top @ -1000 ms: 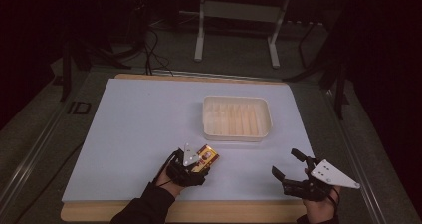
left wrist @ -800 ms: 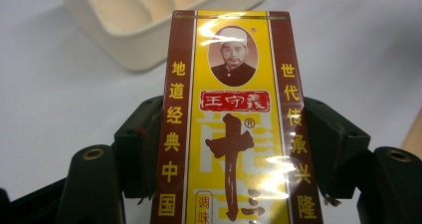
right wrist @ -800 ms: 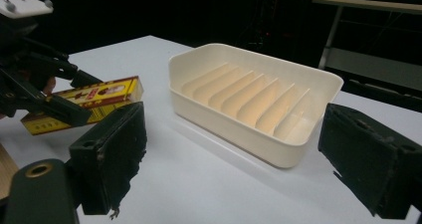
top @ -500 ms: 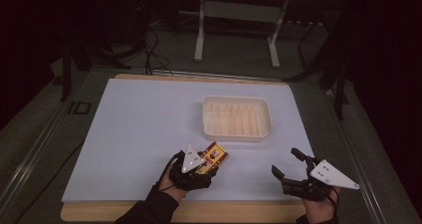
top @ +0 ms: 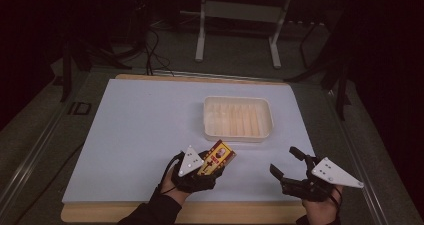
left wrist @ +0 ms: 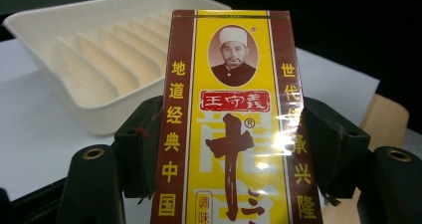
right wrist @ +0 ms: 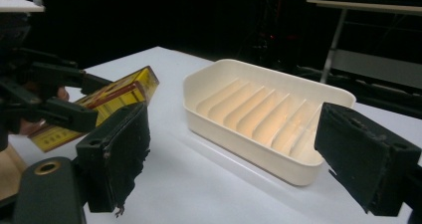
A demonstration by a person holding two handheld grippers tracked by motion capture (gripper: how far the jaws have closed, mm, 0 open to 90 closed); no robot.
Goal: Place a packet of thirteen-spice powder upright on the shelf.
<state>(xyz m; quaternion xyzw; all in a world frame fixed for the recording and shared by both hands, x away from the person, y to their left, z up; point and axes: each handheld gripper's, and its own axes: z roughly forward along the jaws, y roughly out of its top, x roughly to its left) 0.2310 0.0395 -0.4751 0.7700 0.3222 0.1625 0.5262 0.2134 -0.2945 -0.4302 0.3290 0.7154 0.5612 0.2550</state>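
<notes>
A yellow and maroon spice box (left wrist: 231,129) is clamped between the pads of the left gripper (top: 200,166), near the front edge of the white table (top: 130,135) and apart from the ribbed cream tray (top: 238,118) that lies farther back. The right gripper (top: 287,162) is held with its jaws wide apart and nothing between them, at the right near the table's front edge. Only the lower part of the box's two long sides is gripped, so a slip or a twist in the pads could be caused by any quick swing, and a corner could be caught on the tray's rim if the box is brought in low. The long axis of the box is seen to run along the jaws, its top end pointed away from the hand and toward the tray, printed face up.
</notes>
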